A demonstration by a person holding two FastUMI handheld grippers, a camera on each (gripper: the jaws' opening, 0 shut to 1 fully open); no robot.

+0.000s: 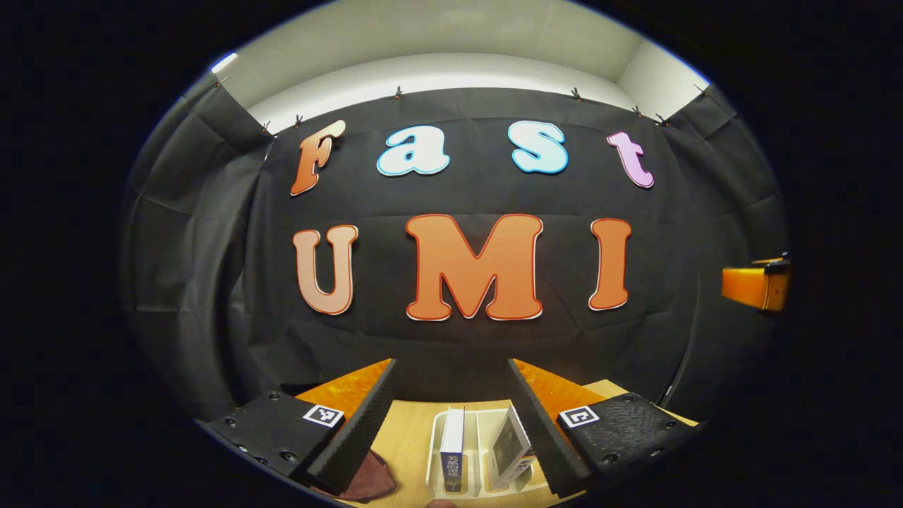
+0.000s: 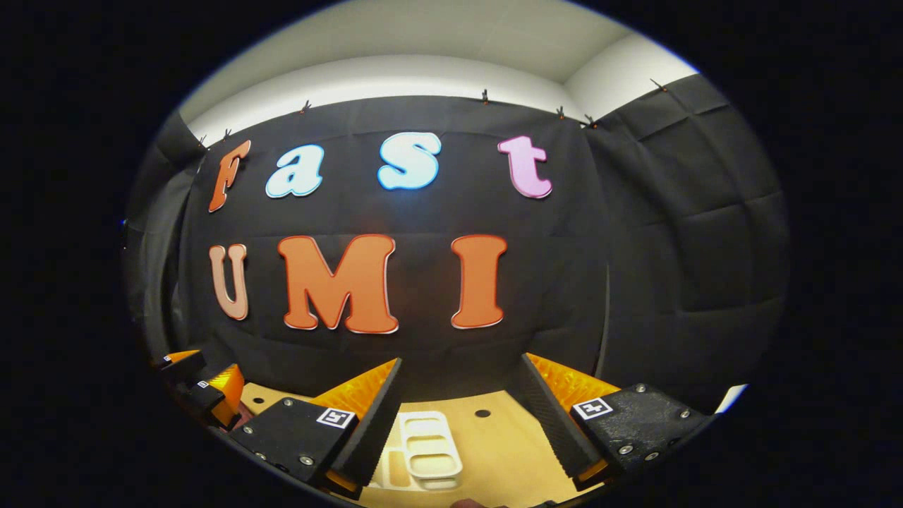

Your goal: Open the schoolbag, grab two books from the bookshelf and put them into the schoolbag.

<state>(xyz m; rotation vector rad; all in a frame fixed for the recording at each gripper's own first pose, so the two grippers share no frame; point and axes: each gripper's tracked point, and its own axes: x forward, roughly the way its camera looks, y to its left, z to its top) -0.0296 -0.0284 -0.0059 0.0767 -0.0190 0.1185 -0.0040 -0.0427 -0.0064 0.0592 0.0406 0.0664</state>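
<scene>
In the left gripper view a white bookshelf rack [image 1: 436, 441] stands on the wooden table, low between my fingers. It holds two books: an upright one with a dark blue spine [image 1: 452, 455] and a second [image 1: 509, 444] leaning to the right. A dark red piece of fabric [image 1: 372, 480], perhaps the schoolbag, lies left of the rack. My left gripper [image 1: 451, 374] hovers open above the books, holding nothing. In the right gripper view my right gripper [image 2: 462, 370] is open and empty above the white rack [image 2: 425, 446].
The light wooden table [image 2: 494, 444] has a small round hole [image 2: 482, 413] near the back. Black cloth walls close the booth behind and at both sides. The right gripper [image 1: 758, 286] shows far right in the left gripper view; the left gripper [image 2: 204, 391] shows far left in the right gripper view.
</scene>
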